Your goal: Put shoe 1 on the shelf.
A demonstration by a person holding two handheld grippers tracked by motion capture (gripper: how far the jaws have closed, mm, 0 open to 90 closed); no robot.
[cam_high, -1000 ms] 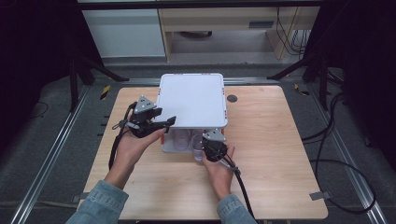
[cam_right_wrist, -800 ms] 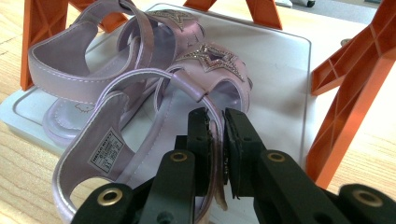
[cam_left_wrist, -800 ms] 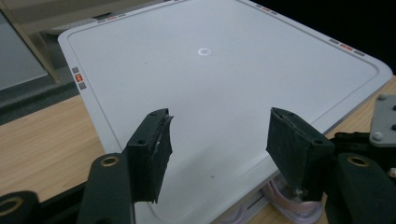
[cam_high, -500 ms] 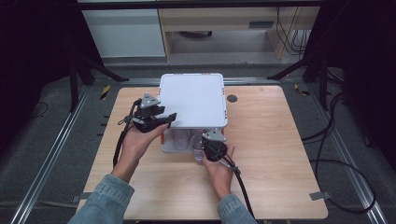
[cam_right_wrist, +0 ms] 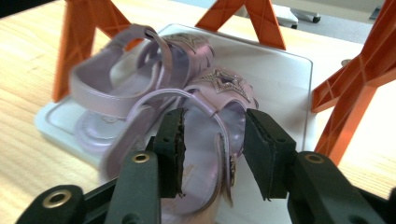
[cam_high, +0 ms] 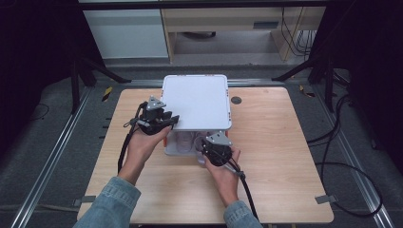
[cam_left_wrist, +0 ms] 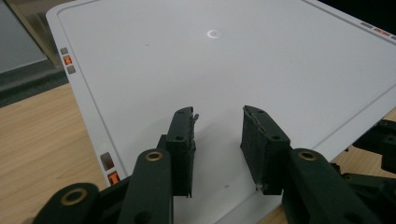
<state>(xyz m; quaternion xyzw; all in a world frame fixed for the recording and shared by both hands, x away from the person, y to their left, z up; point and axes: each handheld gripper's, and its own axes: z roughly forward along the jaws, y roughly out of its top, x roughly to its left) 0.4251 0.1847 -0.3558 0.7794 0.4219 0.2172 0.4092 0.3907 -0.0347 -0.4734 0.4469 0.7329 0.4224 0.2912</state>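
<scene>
2 lilac sandals (cam_right_wrist: pixel 187 107) lie on the white lower tray (cam_right_wrist: pixel 289 79) of a small rack, under its white top shelf (cam_high: pixel 197 100); orange struts (cam_right_wrist: pixel 359 88) join tray and shelf. The rack stands on the wooden table (cam_high: pixel 285 156), near the middle of its far edge. In the right gripper view the nearer sandal, with a glittering star on its strap, lies heel-first toward the camera, and the other lies just beside it, overlapping its strap (this one is blurred).

The right gripper (cam_right_wrist: pixel 212 151) reaches into the rack's near side, below the shelf. Its jaws have just been opening; the nearer sandal's heel end sits between them, the pads standing off it on both sides, so the grasp is released. In the high view this gripper (cam_high: pixel 215 148) sits at the rack's near edge, toward its right corner.

The left gripper (cam_left_wrist: pixel 217 140) hovers over the shelf's near left corner. Its jaws have just been closing, yet they stand apart with bare white shelf showing between them, grasping nothing; whether the tips touch the surface I cannot tell. The high view shows it (cam_high: pixel 161 121) at the shelf's left edge.
</scene>
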